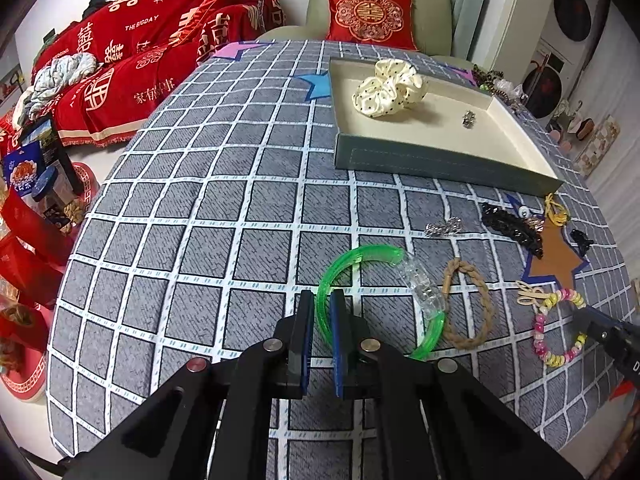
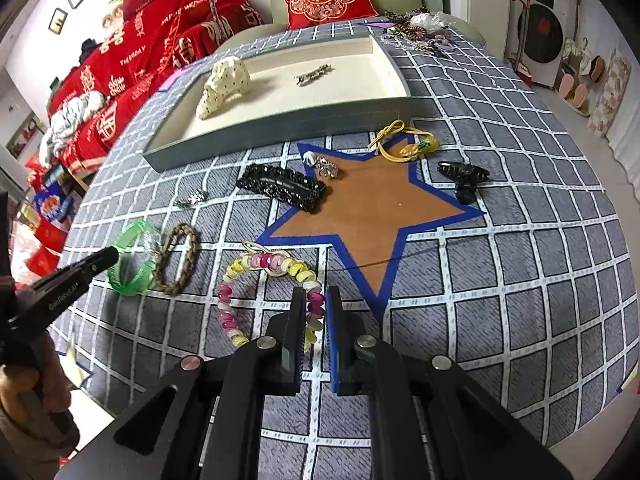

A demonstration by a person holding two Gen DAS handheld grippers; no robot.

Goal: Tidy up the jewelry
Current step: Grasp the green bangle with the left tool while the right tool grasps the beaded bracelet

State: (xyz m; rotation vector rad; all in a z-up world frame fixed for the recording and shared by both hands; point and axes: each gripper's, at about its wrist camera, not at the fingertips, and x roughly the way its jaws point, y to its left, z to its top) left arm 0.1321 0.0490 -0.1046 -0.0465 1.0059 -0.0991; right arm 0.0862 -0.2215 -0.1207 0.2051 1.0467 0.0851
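My left gripper (image 1: pixel 321 300) is shut on the rim of a green plastic bangle (image 1: pixel 360 254), which lies on the checked tablecloth; it also shows in the right wrist view (image 2: pixel 134 270). My right gripper (image 2: pixel 314 300) is shut on a pink, yellow and white beaded bracelet (image 2: pixel 240 266), also seen in the left wrist view (image 1: pixel 538 330). A braided tan bracelet (image 1: pixel 468 304) lies between the two. A grey tray (image 1: pixel 440 162) with a cream lining holds a dotted cream scrunchie (image 1: pixel 390 86) and a small silver piece (image 1: pixel 468 118).
On the cloth near a brown star patch (image 2: pixel 368 208) lie a black beaded hair clip (image 2: pixel 282 186), a black claw clip (image 2: pixel 462 176), a yellow cord tie (image 2: pixel 404 142), silver pieces (image 2: pixel 192 199) and a wooden charm (image 1: pixel 528 294). More jewelry is piled behind the tray (image 2: pixel 416 28).
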